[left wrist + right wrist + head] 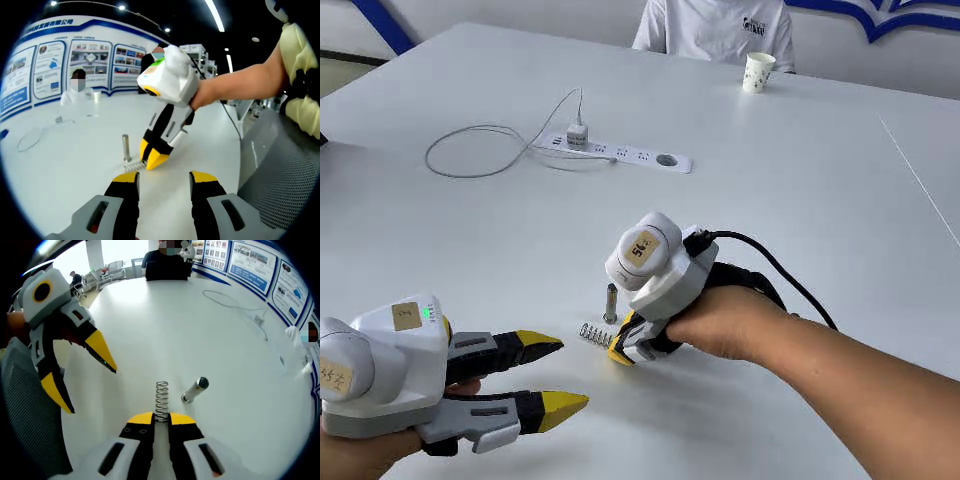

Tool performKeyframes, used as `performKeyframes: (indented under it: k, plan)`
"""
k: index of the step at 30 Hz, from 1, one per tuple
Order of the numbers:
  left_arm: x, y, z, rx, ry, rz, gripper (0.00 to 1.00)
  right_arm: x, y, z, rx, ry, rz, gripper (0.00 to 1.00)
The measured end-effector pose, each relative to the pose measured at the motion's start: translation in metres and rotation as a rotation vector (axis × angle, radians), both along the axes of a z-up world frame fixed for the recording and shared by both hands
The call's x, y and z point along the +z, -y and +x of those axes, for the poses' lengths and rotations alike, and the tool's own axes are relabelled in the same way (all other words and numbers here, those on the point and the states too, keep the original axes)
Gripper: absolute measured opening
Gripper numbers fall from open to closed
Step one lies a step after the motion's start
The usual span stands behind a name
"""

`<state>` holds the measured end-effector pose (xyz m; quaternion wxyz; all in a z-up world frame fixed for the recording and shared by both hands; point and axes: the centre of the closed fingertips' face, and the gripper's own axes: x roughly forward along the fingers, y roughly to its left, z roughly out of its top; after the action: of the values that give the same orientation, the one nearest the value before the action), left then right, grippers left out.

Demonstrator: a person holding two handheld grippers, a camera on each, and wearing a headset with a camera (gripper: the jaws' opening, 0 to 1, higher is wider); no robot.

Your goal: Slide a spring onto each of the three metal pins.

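One metal pin stands upright on the white table. A small coil spring lies flat just in front of it. My right gripper is shut on one end of the spring, its yellow tips pressed together, with the pin a little to the right. My left gripper hovers open at the lower left, nothing between its jaws. In the left gripper view its tips point at the right gripper, the spring and the pin.
A white power strip with a plugged charger and a looped cable lies across the table's middle. A paper cup stands at the far edge, in front of a seated person.
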<state>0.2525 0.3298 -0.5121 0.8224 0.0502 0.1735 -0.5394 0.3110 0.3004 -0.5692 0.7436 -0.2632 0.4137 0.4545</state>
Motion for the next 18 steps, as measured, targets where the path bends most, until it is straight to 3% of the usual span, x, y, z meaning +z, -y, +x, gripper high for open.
performKeyframes:
  k: [6, 18]
  plan:
    - [0.0, 0.001, 0.001, -0.001, 0.003, 0.001, 0.41, 0.001, 0.001, -0.004, 0.02, 0.001, -0.007, 0.11]
    - [0.003, 0.003, 0.005, -0.004, 0.013, 0.009, 0.4, 0.025, 0.009, -0.021, 0.11, 0.016, -0.025, 0.11]
